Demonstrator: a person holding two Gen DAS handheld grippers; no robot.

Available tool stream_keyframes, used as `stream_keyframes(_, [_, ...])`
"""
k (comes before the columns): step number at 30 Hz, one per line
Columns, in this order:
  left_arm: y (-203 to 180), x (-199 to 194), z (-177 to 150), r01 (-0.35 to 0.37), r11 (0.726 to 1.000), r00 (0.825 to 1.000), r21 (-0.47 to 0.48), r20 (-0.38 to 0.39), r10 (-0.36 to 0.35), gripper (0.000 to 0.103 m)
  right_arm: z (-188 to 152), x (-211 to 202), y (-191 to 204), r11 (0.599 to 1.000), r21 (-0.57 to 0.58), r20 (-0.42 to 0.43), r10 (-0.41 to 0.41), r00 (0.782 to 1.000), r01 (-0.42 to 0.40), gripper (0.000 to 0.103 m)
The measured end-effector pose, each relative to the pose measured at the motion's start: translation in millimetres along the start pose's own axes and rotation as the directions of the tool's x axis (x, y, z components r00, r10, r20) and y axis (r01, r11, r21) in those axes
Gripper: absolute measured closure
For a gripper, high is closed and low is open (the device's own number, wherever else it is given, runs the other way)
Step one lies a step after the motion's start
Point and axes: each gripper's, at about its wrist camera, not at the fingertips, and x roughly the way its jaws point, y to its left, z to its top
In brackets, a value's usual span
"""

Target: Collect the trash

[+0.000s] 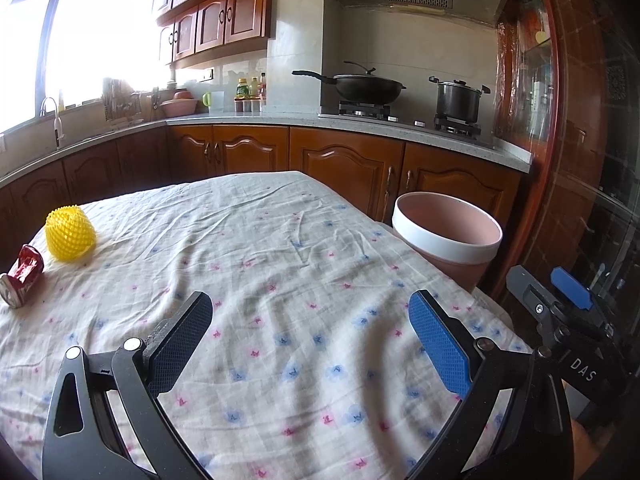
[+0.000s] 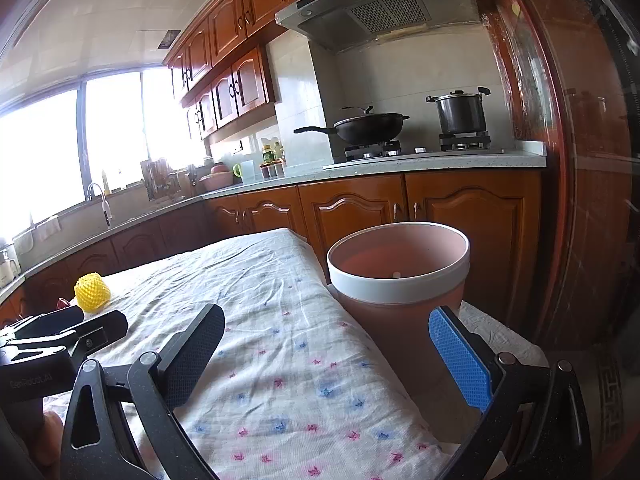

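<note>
A crushed red can (image 1: 22, 274) lies at the table's left edge, with a yellow foam fruit net (image 1: 70, 233) just behind it. The net (image 2: 92, 293) also shows far left in the right wrist view. A pink bin with a white rim (image 1: 448, 240) stands off the table's right side; its inside (image 2: 400, 258) holds only a small white bit. My left gripper (image 1: 312, 320) hovers open over the flowered cloth, nothing between its fingers. My right gripper (image 2: 328, 336) is open too, near the bin, and empty. Each gripper appears at the edge of the other's view.
The table wears a wrinkled white cloth (image 1: 280, 264) with pink and blue flowers. Behind runs a wooden kitchen counter (image 1: 360, 120) with a wok (image 1: 368, 88), a pot (image 1: 458, 100), bottles and a sink tap (image 1: 54, 120). A dark wooden frame (image 2: 560, 160) rises on the right.
</note>
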Motion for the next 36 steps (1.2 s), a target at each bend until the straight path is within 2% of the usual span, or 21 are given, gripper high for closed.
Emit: stream_keyframes(36, [1.1, 4.5, 0.0, 0.010, 1.000, 1.000, 0.004, -0.008, -0.010, 0.002, 1.4, 5.2, 1.3, 1.000, 0.013, -0.017, 0.014, 1.000, -0.014, 0.000])
